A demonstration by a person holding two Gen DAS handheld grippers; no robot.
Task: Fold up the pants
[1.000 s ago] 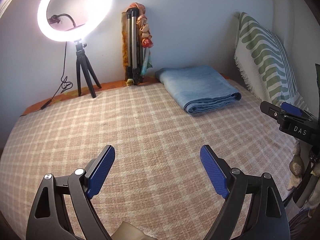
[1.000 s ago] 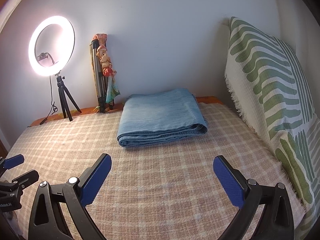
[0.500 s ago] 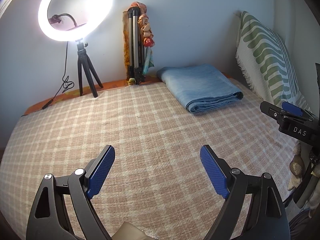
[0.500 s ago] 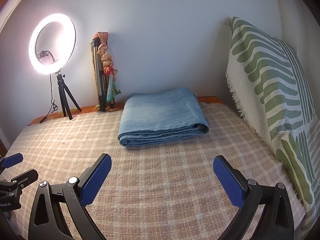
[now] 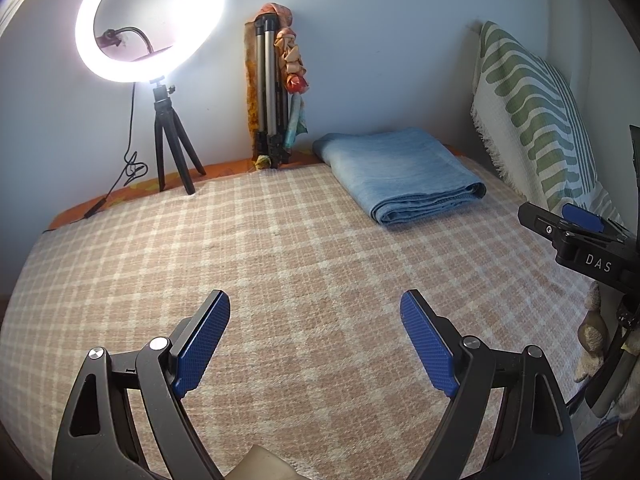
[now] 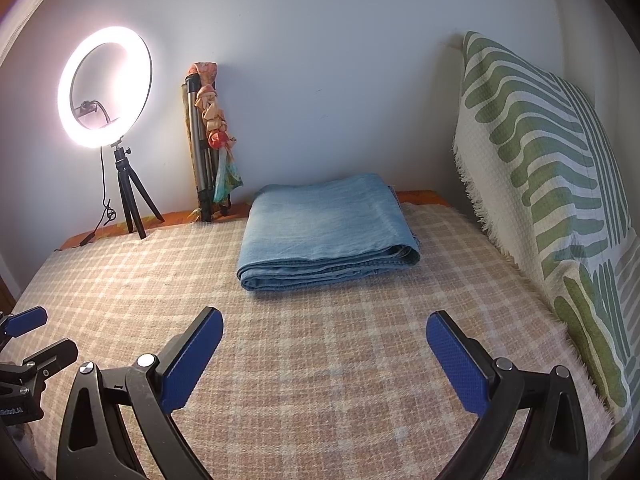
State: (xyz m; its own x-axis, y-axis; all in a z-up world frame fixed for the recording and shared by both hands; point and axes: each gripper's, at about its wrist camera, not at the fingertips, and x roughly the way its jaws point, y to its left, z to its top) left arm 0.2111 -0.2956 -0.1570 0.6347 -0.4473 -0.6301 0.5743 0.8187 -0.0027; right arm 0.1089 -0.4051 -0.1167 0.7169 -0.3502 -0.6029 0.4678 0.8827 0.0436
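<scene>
Both the left gripper (image 5: 315,338) and right gripper (image 6: 325,354) are spread, empty, above the bed (image 6: 320,360). Risk: snagging the folded pants (image 6: 326,232) would undo the layers.

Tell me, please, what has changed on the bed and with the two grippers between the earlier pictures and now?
Nothing has visibly changed. The folded blue jeans lie in the same spot on the checked bedspread near the wall, and the left gripper and right gripper hover over the bedspread with their jaws wide open and empty, just as before.
</scene>
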